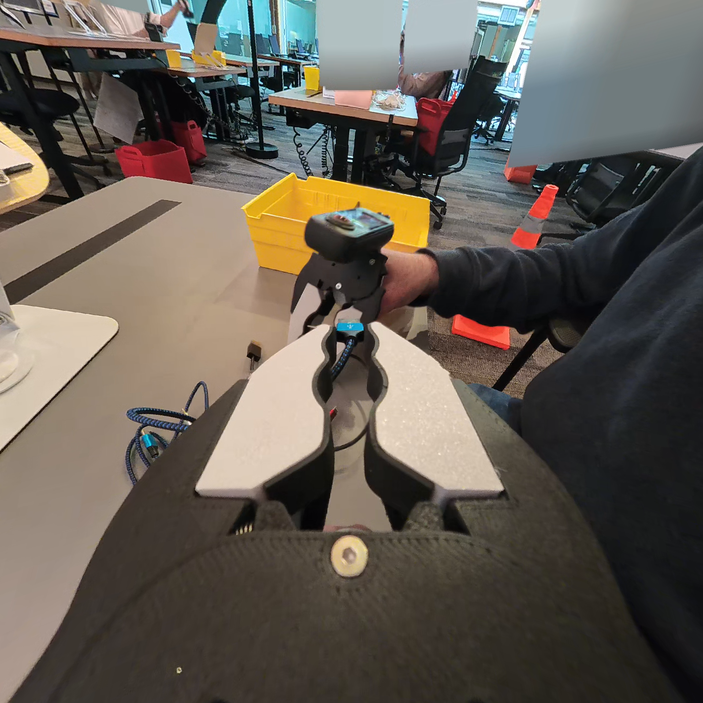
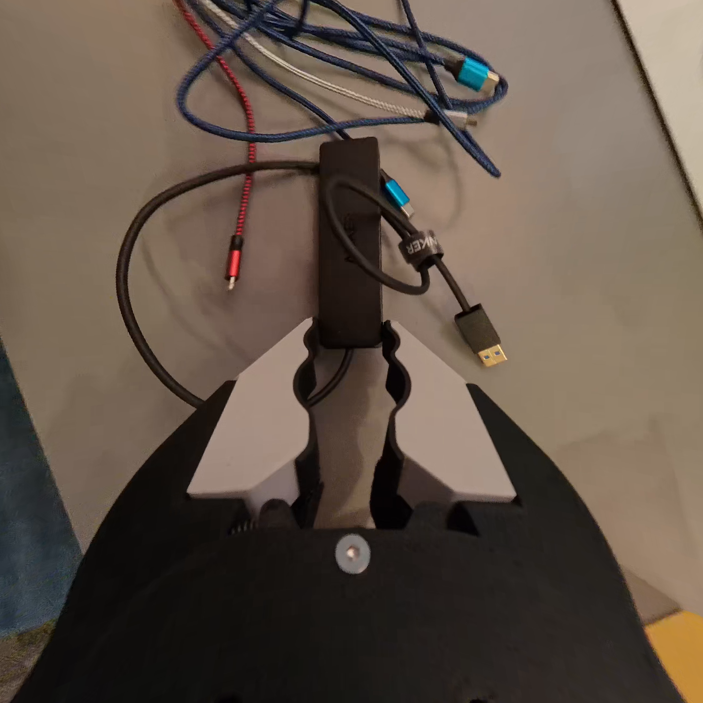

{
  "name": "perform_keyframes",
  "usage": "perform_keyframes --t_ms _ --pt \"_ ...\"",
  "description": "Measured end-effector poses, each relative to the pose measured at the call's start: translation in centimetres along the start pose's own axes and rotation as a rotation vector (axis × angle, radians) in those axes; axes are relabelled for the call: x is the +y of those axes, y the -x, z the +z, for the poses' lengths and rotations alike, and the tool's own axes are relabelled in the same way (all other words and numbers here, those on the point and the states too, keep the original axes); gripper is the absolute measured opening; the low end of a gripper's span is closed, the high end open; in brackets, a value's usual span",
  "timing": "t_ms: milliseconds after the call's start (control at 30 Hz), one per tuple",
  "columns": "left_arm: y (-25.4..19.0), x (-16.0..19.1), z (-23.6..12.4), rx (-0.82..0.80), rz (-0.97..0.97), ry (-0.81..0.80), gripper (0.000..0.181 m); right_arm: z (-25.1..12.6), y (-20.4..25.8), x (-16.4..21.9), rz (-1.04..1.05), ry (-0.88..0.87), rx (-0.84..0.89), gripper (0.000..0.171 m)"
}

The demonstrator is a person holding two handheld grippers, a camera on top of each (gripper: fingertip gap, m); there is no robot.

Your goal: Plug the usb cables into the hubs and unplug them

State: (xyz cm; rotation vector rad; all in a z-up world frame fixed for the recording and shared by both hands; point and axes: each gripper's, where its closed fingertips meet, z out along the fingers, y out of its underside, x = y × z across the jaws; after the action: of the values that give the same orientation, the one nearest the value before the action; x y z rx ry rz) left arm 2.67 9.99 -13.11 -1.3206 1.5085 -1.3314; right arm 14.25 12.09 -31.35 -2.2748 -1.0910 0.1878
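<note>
My left gripper (image 1: 350, 331) is shut on a blue USB plug (image 1: 350, 326); its blue braided cable (image 1: 342, 357) hangs down between the fingers. Just beyond its tips, a hand holds my right gripper (image 1: 333, 317) pointing down. In the right wrist view my right gripper (image 2: 350, 333) is shut on the near end of a black USB hub (image 2: 350, 228) over the grey table (image 2: 114, 95). The hub's own black cable loops around it and ends in a gold-tipped plug (image 2: 481, 336). A small blue connector (image 2: 397, 196) sits beside the hub's right side.
A red braided cable (image 2: 239, 213), a silver cable (image 2: 342, 89) and tangled blue cables (image 2: 473, 74) lie beyond the hub. A blue cable coil (image 1: 163, 422) and a small dark plug (image 1: 254, 350) lie on the table. A yellow bin (image 1: 334, 213) stands at the far edge, a white base plate (image 1: 57, 342) at left. Across from one pair of fingers to the other is roughly 20 cm.
</note>
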Motion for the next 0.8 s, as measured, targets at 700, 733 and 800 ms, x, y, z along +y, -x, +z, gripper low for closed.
perform_keyframes --t_ms 700,733,800 --pt "0.2 -0.2 -1.2 -0.008 -0.034 -0.045 0.013 -7.9 -0.4 -5.7 -0.859 0.291 -0.511 0.03" --pt "0.1 0.0 -1.1 -0.01 -0.033 -0.037 0.013 -6.7 -0.4 -5.1 -0.883 0.338 -0.526 0.03" --pt "0.0 0.4 -1.1 -0.012 -0.032 -0.029 0.013 -4.3 -1.0 -4.0 -0.912 0.424 -0.523 0.031"
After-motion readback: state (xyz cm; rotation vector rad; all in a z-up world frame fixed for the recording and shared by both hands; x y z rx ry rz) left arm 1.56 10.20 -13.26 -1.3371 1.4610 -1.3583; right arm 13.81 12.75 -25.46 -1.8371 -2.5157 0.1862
